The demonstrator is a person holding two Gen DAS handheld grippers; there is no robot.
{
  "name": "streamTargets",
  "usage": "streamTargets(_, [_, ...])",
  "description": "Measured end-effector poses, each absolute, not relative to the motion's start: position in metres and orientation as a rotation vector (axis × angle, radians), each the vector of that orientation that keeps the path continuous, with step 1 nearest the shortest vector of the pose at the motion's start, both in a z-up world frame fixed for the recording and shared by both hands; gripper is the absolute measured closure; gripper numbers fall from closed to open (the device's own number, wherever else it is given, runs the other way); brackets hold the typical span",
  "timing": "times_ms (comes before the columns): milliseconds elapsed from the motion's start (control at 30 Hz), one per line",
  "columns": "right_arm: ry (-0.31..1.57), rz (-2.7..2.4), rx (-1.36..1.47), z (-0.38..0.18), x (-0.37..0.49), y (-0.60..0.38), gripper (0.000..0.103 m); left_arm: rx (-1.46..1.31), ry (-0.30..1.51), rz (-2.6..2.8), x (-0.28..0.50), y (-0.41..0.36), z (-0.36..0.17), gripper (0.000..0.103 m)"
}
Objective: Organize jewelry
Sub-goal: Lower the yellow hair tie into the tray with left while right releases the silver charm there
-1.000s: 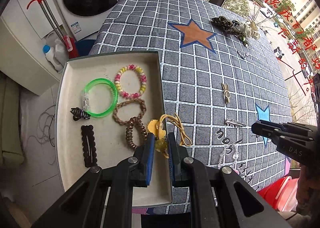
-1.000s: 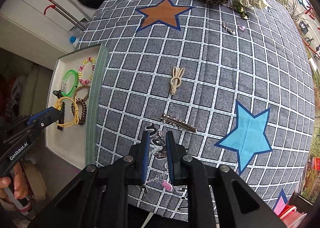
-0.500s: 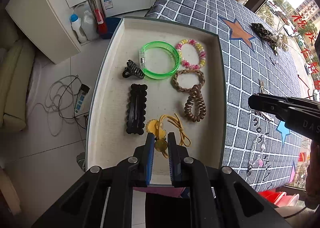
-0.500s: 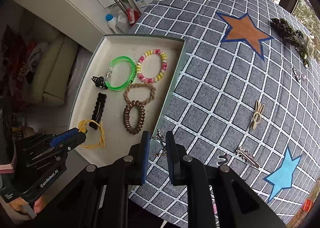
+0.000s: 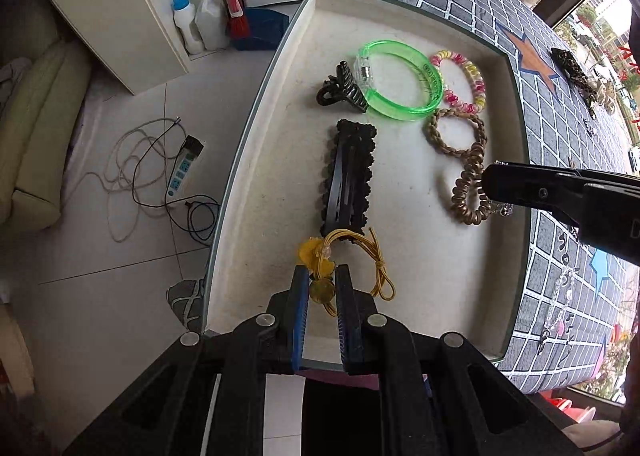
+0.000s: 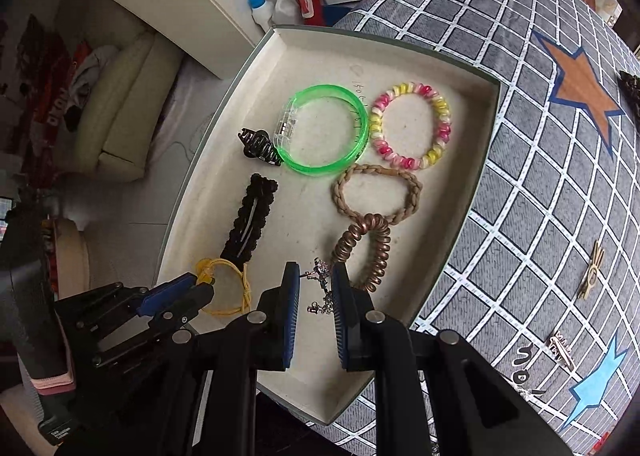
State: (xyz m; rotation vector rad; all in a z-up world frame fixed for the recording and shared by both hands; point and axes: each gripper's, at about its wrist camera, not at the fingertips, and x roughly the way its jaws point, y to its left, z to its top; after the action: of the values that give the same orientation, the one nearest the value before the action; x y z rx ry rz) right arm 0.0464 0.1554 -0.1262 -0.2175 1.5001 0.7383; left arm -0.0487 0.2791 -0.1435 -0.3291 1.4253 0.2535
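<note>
The left gripper (image 5: 322,288) is over the tray's near edge now, having swung in from the tablecloth, jaws nearly closed on the yellow hair tie (image 5: 348,262), whose cord loop trails onto the tray floor against the black scalloped clip (image 5: 347,175). The right gripper (image 6: 314,286) has come across too, narrowly parted, pinching a small silver charm chain (image 6: 320,284) just beside the copper coil tie (image 6: 366,252). Both pieces have reached the tray (image 6: 476,183); I'd say release is all that's left for them. Deeper in lie the green bangle (image 6: 326,129), the pink-and-yellow bracelet (image 6: 412,125) and the braided band (image 6: 378,193). Out on the checked tablecloth (image 6: 540,195), a gold pin (image 6: 592,276) waits. Beyond the tray's far edge: white bottles (image 5: 200,21) on a tiled floor.
</note>
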Motion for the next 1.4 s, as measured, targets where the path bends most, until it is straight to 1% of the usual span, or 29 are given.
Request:
streamTargets(200, [1.5,0.753,-0.245,-0.137,0.051,0.177,0.086,-0.306,1.435,0.267,-0.048,0.277,-0.154,0.083])
streamTargets(633, [1.558,0.717,-0.312,-0.171,0.056,0.197,0.085,-0.264,1.464,0.276,-0.044,0.271,-0.168,0.083])
streamTargets(800, [1.557,0.718,-0.316,-0.174,0.051,0.204,0.085,-0.251,1.474,0.273,-0.043,0.269,-0.17,0.083])
streamTargets(900, [1.57,0.721,-0.3,-0.174,0.051,0.205,0.083,-0.246,1.48,0.277,-0.041,0.267,-0.17,0.083])
streamTargets(933, [1.575,0.721,-0.295,-0.175,0.055,0.204,0.077,-0.246,1.482,0.278,-0.041,0.267,-0.17,0.083])
streamTargets(967, [1.578,0.72,-0.287,-0.174,0.057,0.202,0.065,-0.246,1.484,0.28,-0.04,0.267,-0.169,0.083])
streamTargets(1033, [1.575,0.72,-0.27,-0.169,0.063,0.199,0.053,-0.239,1.487,0.284,-0.038,0.265,-0.169,0.083])
streamTargets(1200, [1.571,0.723,-0.193,-0.156,0.072,0.188,0.053,-0.221,1.488,0.279,-0.039,0.262,-0.163,0.083])
streamTargets(1400, [1.531,0.723,-0.119,-0.131,0.081,0.171,0.037,-0.196,1.487,0.27,-0.037,0.26,-0.157,0.083])
